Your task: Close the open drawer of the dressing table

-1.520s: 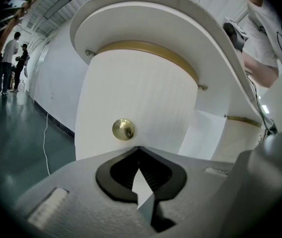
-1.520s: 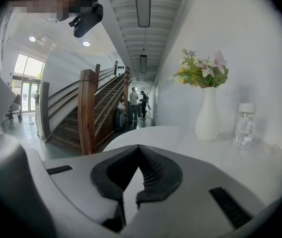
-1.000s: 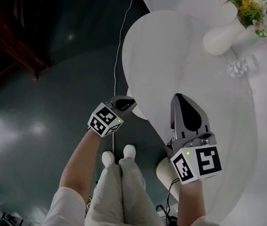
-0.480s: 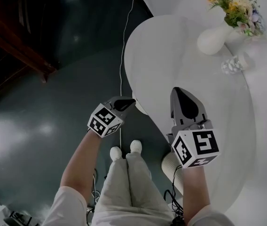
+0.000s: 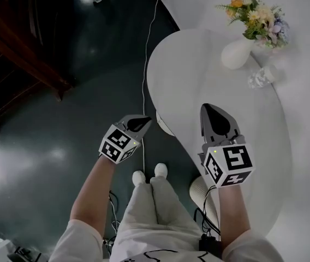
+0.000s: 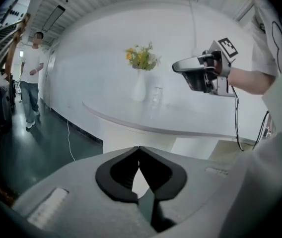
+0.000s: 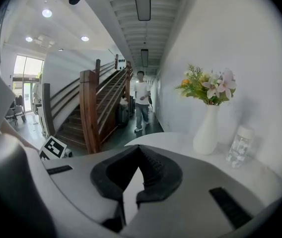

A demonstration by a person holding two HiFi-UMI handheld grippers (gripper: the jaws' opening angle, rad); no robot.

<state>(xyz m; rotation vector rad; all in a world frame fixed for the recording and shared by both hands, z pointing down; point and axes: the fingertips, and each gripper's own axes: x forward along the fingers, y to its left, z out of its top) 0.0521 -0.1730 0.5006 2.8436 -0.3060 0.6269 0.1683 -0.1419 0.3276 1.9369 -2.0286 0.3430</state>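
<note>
Grey left gripper (image 6: 139, 153): jaws clenched tip to tip, nothing between them; it hangs over the floor (image 5: 62, 146), just left of the table (image 5: 209, 75).
Grey right gripper (image 7: 140, 155): jaws likewise pressed together and empty; it hovers above the table top.
Drawer: cannot be made out in any view.
Table: white, with a curved top, at the right of the head view.
Vase (image 5: 236, 53): white, upright at the table's far end, holding flowers (image 5: 256, 21).
Bottle (image 5: 258, 78): clear, just beside the vase.
Cable (image 5: 144, 81): thin and white, on the floor near the table.
Stairs (image 7: 96, 108): dark wood, across the floor.
Person (image 7: 142, 100): standing well off, beyond the table.
</note>
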